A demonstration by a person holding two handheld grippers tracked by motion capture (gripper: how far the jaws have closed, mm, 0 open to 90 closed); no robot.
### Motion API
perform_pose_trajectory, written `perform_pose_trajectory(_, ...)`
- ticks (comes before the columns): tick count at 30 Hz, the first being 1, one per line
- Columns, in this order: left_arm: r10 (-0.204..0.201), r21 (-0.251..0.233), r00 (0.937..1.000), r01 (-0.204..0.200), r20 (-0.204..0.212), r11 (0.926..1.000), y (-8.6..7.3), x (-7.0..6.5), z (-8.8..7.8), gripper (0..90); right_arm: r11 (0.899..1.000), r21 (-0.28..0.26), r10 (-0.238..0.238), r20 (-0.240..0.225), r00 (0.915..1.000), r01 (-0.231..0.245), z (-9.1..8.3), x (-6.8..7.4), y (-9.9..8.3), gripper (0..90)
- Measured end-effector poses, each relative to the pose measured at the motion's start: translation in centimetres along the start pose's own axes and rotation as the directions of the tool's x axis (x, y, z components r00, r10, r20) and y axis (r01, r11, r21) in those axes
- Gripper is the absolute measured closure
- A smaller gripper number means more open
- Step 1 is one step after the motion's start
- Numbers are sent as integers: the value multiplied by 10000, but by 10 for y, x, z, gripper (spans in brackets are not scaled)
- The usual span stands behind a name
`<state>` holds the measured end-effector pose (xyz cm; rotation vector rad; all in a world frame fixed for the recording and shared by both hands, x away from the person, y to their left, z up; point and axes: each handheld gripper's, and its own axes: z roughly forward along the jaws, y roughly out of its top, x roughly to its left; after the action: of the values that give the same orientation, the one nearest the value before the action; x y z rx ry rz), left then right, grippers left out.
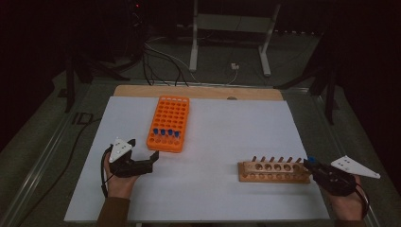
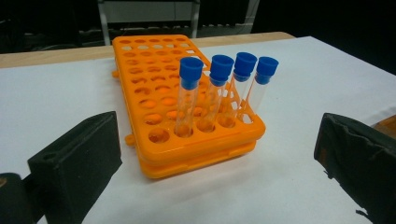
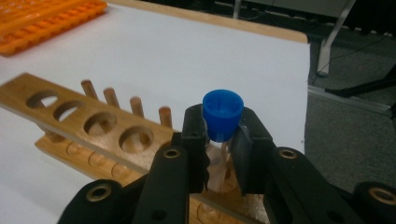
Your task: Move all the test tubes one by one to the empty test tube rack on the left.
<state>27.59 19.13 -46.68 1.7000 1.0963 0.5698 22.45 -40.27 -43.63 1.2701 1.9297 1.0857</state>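
Right gripper view, clear tube (image 3: 219, 161) (blue cap), jaws clamped

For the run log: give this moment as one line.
right gripper: shut on blue-capped tube | tube: at wooden rack end hole | left gripper: open, facing orange rack

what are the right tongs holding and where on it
A blue-capped test tube, clamped on the glass just below the cap, standing at the end of the wooden rack.
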Motion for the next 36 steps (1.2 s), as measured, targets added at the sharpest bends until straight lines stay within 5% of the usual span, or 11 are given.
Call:
perform_pose_trajectory(9,-5,69,10000,5,48,10000,0,-1,2,13,9964,-850,-45,-100,9999,36,-22,-1,29,770)
perform_pose_trajectory(13,28,110,10000,-28,62,9999,-1,-1,3,13,9933,-1155,28,-551,9985,-92,-25,3,38,770)
perform_pose_trajectory(23,88,134,9999,-90,140,9999,0,-6,5,13,9911,-1303,-484,-1519,9872,286,0,38,54,769)
perform_pose_trajectory(36,592,-18,9972,-592,461,9982,10,-29,11,13,9844,-1581,-1183,-2702,9555,772,41,94,82,769)
